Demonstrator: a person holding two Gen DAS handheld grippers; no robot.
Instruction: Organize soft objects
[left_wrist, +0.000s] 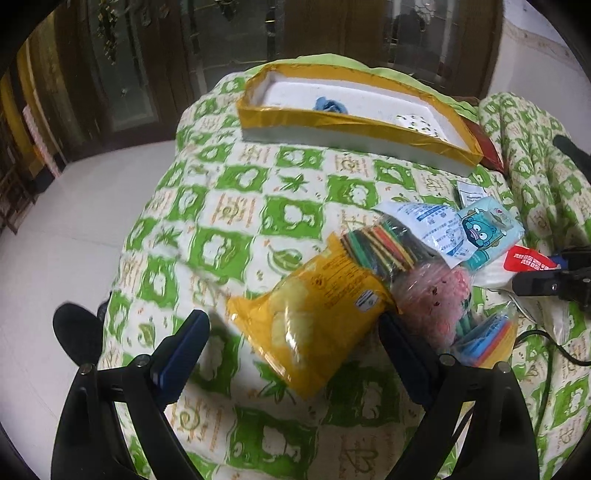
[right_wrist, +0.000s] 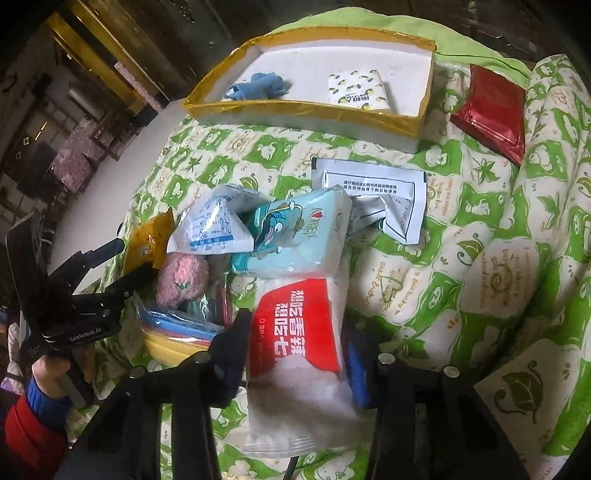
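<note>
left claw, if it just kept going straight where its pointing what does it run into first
Most likely the yellow chip bag, which lies between the open fingers of the left claw and straight ahead of them. Depth is hard to judge, but nothing seems to sit nearer.

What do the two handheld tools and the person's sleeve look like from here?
Both are black, angular frames with bolt heads and dark blue finger pads. The left tool carries white "GenRobot.AI" lettering on its body. The hand wears a red sleeve with a blue cuff.
</note>
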